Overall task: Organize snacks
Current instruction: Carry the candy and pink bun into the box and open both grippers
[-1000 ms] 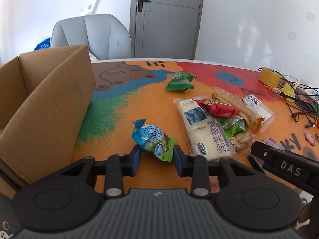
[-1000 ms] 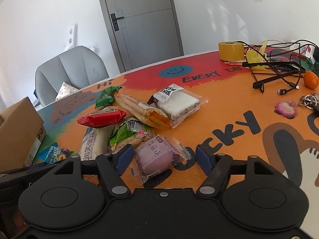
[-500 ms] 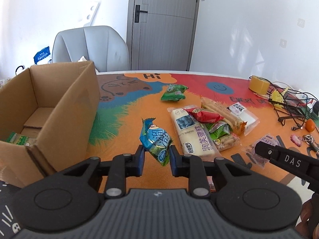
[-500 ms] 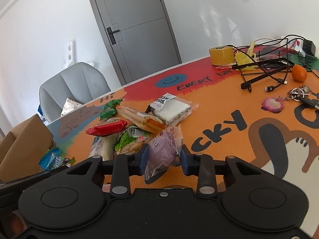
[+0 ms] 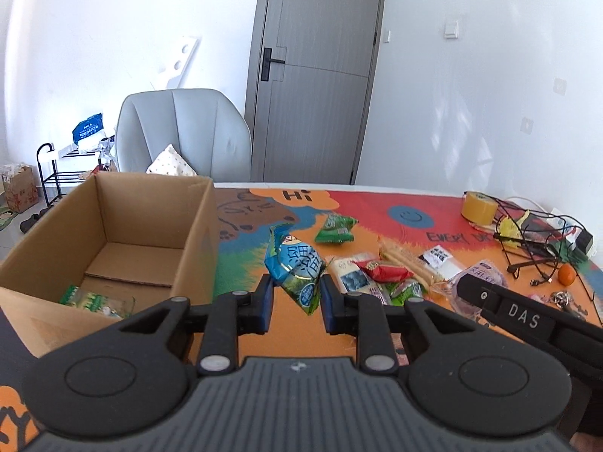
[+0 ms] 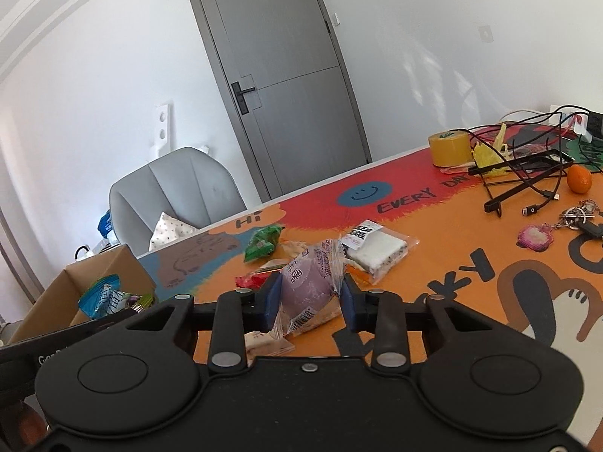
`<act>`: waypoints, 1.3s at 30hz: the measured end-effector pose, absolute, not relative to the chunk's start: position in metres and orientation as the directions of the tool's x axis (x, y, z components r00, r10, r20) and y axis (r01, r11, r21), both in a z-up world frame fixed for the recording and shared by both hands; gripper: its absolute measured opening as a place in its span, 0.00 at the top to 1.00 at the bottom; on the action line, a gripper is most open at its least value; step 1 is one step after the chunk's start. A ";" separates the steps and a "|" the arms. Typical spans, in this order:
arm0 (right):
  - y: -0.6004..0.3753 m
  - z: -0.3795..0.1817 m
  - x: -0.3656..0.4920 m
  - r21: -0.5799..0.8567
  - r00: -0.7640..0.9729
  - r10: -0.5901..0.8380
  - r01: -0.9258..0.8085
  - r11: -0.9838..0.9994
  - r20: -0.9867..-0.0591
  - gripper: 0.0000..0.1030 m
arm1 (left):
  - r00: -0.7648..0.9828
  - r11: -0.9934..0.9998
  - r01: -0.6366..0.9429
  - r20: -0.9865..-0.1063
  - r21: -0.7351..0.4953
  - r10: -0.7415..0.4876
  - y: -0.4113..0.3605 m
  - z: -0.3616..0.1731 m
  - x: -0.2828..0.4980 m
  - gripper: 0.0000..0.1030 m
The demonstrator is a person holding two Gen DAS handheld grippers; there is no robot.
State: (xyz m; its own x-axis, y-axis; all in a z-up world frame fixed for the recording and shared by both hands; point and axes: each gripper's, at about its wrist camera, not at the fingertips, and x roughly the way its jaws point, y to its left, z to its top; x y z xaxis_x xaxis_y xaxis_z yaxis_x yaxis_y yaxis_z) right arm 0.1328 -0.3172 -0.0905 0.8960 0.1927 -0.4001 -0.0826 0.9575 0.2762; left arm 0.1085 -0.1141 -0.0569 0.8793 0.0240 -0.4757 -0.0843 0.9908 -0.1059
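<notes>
My left gripper (image 5: pixel 294 303) is shut on a blue and green snack packet (image 5: pixel 296 268) and holds it above the table, just right of an open cardboard box (image 5: pixel 113 233). A green-white packet (image 5: pixel 96 300) lies inside the box. My right gripper (image 6: pixel 309 306) is shut on a purple bun in clear wrap (image 6: pixel 307 286), lifted off the table. A pile of snacks (image 5: pixel 380 275) lies on the colourful tablecloth, with a green packet (image 5: pixel 335 229) farther back. The blue packet (image 6: pixel 103 297) and box (image 6: pixel 79 293) also show in the right wrist view.
A yellow tape roll (image 5: pixel 479 208), tangled cables and a wire stand (image 5: pixel 535 241), a small orange (image 5: pixel 566 275) and keys (image 6: pixel 580 218) sit at the table's right side. A grey chair (image 5: pixel 181 135) stands behind the box, a grey door (image 5: pixel 316 75) beyond.
Both grippers closed on their packets and lifted them off the table. The left one has risen and now looks down into the box; the right one has risen with the purple bun.
</notes>
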 end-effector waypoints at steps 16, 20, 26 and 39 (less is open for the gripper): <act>-0.251 -0.065 0.125 0.253 0.884 0.298 -0.215 0.943 -0.360 0.67 | 0.904 0.971 -0.186 -0.413 -0.152 0.108 -0.049 -0.034 0.090 0.76; -0.231 -0.061 0.129 0.255 0.869 0.338 -0.256 0.932 -0.362 0.67 | 0.901 0.962 -0.216 -0.414 -0.169 0.129 -0.032 -0.034 0.091 0.76; -0.207 -0.058 0.134 0.249 0.856 0.372 -0.296 0.922 -0.360 0.67 | 0.890 0.950 -0.250 -0.431 -0.187 0.149 -0.010 -0.038 0.095 0.76; -0.152 -0.048 0.139 0.206 0.827 0.430 -0.379 0.902 -0.361 0.67 | 0.872 0.925 -0.306 -0.456 -0.226 0.177 0.025 -0.040 0.087 0.55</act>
